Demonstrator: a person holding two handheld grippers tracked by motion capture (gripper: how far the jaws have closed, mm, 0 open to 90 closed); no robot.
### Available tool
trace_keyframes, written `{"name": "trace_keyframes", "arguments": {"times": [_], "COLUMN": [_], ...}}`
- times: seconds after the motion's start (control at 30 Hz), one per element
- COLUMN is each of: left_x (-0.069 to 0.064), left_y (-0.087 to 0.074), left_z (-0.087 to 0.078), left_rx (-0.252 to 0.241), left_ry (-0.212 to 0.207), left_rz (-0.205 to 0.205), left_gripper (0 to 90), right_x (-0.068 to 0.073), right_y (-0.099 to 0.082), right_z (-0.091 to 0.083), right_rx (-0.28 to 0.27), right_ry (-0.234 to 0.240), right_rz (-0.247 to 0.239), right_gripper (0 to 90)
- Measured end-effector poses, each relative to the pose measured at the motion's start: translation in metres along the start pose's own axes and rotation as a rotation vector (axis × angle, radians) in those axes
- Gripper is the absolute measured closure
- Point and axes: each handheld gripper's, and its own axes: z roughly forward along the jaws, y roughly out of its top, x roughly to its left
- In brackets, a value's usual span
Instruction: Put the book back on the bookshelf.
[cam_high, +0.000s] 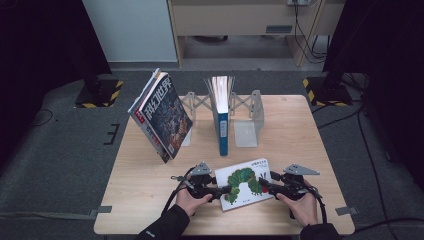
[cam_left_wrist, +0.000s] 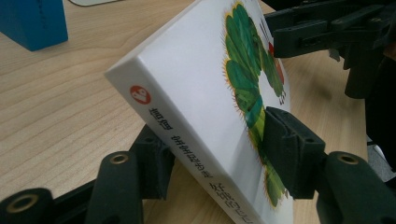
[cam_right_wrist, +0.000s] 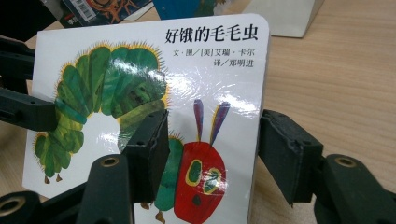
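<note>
Item: white picture book (cam_high: 244, 182) with a green caterpillar on its cover, at the near middle of the wooden counter (cam_high: 140, 185), held between both grippers. Left gripper (cam_high: 223, 190): held in the person's left hand (cam_high: 192, 199), fingers half spread around the book's left, spine-side edge; in the left gripper view one finger (cam_left_wrist: 292, 151) lies on the cover and the other (cam_left_wrist: 154, 165) sits under the back, both appearing to touch, so the book is pinched there and that edge is tipped up off the counter. Right gripper (cam_high: 263, 185): held in the right hand (cam_high: 301, 202), fingers half spread at the book's right edge; in the right gripper view one finger (cam_right_wrist: 147, 149) lies over the cover beside the caterpillar's red head, while the other (cam_right_wrist: 287, 151) stands just off the book's edge with a sliver of counter between, so whether this pair presses the book cannot be told for certain. Behind, well apart from the picture book: a blue book (cam_high: 222, 120) upright on its edge, spine toward the person, between the two grey plates of an extending bookend rack (cam_high: 248, 120). Left of the rack: two dark-covered magazines (cam_high: 161, 115) leaning together at a tilt against the rack's left plate. Surroundings: grey carpet floor (cam_high: 60, 160) around the counter and pale furniture (cam_high: 240, 20) beyond it.
</note>
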Motion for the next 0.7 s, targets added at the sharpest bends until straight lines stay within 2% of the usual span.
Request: {"name": "trace_keyframes", "arguments": {"times": [0.2,0.3,0.43,0.53,0.6,0.7], "left_x": [-0.002,-0.002,-0.003,-0.007,-0.010,-0.011], "left_y": [0.001,0.001,0.002,0.007,0.010,0.009], "left_z": [-0.004,-0.003,-0.005,-0.008,-0.010,-0.010], "left_rx": [-0.011,-0.013,-0.017,-0.047,-0.063,-0.071], "left_ry": [-0.017,-0.017,-0.024,-0.021,-0.016,-0.023], "left_rz": [-0.001,-0.004,-0.010,0.012,0.041,0.041], "left_gripper": [49.6,49.8,52.2,57.9,61.5,63.0], "right_x": [-0.002,-0.002,-0.001,-0.001,-0.002,-0.003], "right_y": [0.000,-0.003,-0.002,0.001,0.004,0.004], "right_z": [-0.001,0.000,0.000,-0.002,-0.004,-0.005], "right_rx": [-0.026,-0.005,-0.010,-0.044,-0.067,-0.075], "right_ry": [0.013,0.021,0.020,0.010,0.006,0.014], "right_rz": [-0.009,0.004,0.004,-0.006,-0.015,-0.021], "right_gripper": [43.3,41.3,41.9,42.9,43.4,42.9]}}
